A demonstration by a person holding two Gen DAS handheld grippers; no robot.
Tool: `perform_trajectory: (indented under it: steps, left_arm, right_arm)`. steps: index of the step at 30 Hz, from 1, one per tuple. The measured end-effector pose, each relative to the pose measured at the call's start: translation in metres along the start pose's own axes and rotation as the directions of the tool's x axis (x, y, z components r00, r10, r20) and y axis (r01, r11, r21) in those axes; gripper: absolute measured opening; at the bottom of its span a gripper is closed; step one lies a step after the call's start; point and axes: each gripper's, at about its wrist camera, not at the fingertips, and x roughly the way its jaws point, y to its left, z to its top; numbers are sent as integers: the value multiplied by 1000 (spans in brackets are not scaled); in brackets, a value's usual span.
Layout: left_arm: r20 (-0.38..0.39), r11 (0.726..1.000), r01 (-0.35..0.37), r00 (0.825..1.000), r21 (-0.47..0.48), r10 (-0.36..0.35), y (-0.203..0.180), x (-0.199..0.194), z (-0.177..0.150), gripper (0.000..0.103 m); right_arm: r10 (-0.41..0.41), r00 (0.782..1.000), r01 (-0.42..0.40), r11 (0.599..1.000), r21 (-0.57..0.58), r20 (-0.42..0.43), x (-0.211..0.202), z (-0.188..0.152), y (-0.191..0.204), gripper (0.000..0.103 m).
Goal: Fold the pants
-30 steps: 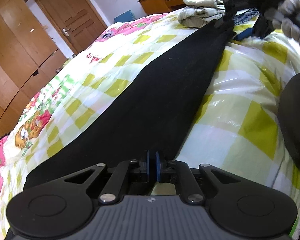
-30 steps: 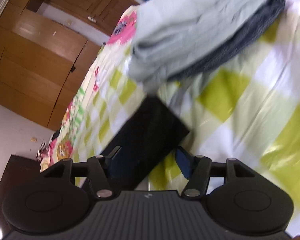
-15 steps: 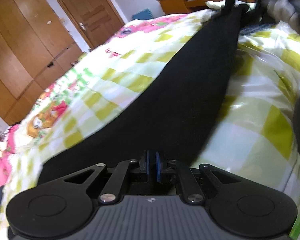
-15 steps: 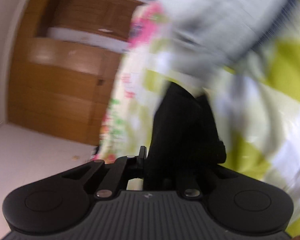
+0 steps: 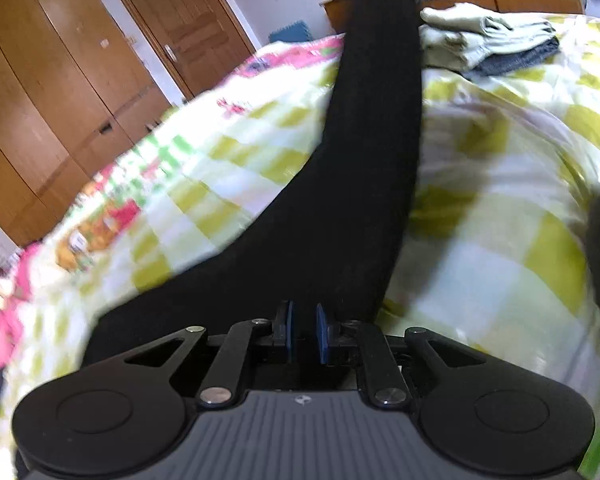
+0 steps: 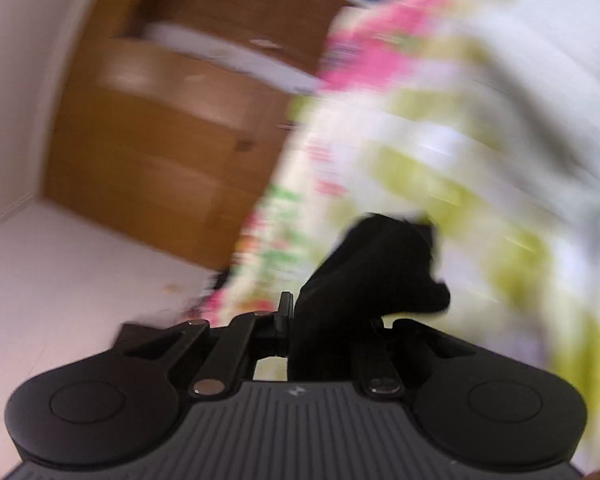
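Black pants [image 5: 352,184] stretched long across a bed [image 5: 500,208] with a green-and-white checked cover, near end at the left hand-held gripper [image 5: 303,332], far end raised clear of the bed toward the top of the left wrist view. Beyond on the right, a pile of folded clothes [image 5: 484,40]; on the left, a wooden wardrobe [image 5: 60,92] and a door [image 5: 188,28].

Left hand-held gripper: jaws opening, blue pads [image 5: 321,334] drawn apart with a gap showing, dark cloth lying between and ahead of them, no longer pinched as far as can be seen.

Right hand-held gripper [image 6: 320,332]: clenched on a bunched end of the pants [image 6: 380,268], cloth spilling out above the jaws; view badly blurred, bed cover smeared behind.

Step in hand, by judgement: the lengthwise fold, far end picked up to be carried over toward the near end.

Next move likely calls for bringing the raised end across and down onto the near part, edges lined up, cloth kept taut enough not to bunch. Near end, now released, may slide if pulled hard; a gentle arc rather than a tug.
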Motion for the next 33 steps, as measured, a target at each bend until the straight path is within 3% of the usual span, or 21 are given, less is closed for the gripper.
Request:
perform_trajectory:
  steps: [3, 6, 8, 10, 11, 13, 15, 16, 18, 19, 21, 23, 25, 29, 33]
  left_arm:
    - [45, 999, -37, 998, -12, 37, 10, -13, 7, 30]
    - [74, 998, -51, 996, -30, 54, 12, -19, 8, 32]
    - [69, 998, -32, 997, -45, 35, 9, -15, 5, 33]
    - [35, 1000, -2, 999, -32, 3, -1, -1, -2, 34]
    - [9, 1000, 11, 1000, -20, -10, -5, 5, -6, 34]
    - [-48, 1000, 30, 998, 4, -30, -14, 18, -16, 35]
    - [-44, 999, 33, 999, 20, -32, -15, 15, -21, 35]
    - [-42, 999, 32, 999, 14, -32, -12, 9, -20, 35]
    - [-34, 1000, 18, 999, -13, -18, -2, 1, -21, 36]
    - [-30, 999, 4, 1000, -32, -5, 5, -3, -22, 36]
    - [-26, 997, -24, 999, -71, 22, 19, -6, -26, 37]
    - [-30, 993, -48, 999, -106, 46, 32, -3, -27, 37]
    - [-33, 990, -75, 997, -121, 72, 36, 1, -26, 37]
    - [-26, 991, -45, 999, -126, 42, 28, 0, -25, 37]
    - [-34, 996, -12, 999, -87, 9, 15, 4, -21, 37]
  right_arm:
    - [165, 986, -163, 980, -117, 13, -2, 4, 70, 9]
    - [195, 980, -187, 968, -168, 32, -25, -5, 86, 9]
    - [121, 991, -113, 985, -133, 51, -34, -9, 62, 9]
    - [-43, 997, 47, 996, -71, 63, -39, -15, 18, 9]
    - [-139, 988, 142, 989, -49, 65, -39, -18, -7, 9]
    - [-355, 933, 355, 935, 13, 48, -36, -20, -63, 10]
    - [-544, 839, 544, 839, 15, 12, -34, -25, -104, 13]
    - [-577, 817, 576, 816, 42, 8, -36, -27, -114, 13]
    - [-549, 835, 548, 835, 50, 31, -48, -31, -118, 15]
    - [-561, 826, 561, 828, 30, 46, -53, -32, -114, 17]
    - [-578, 814, 581, 813, -53, 55, -51, -33, -106, 31]
    - [-563, 825, 565, 823, -64, 51, -54, -39, -110, 47]
    - [-545, 837, 547, 836, -49, 49, -48, -46, -118, 48]
    - [-492, 869, 491, 871, 25, 52, -67, -58, -134, 52]
    - [-468, 879, 464, 884, 55, 91, -72, -63, -148, 51]
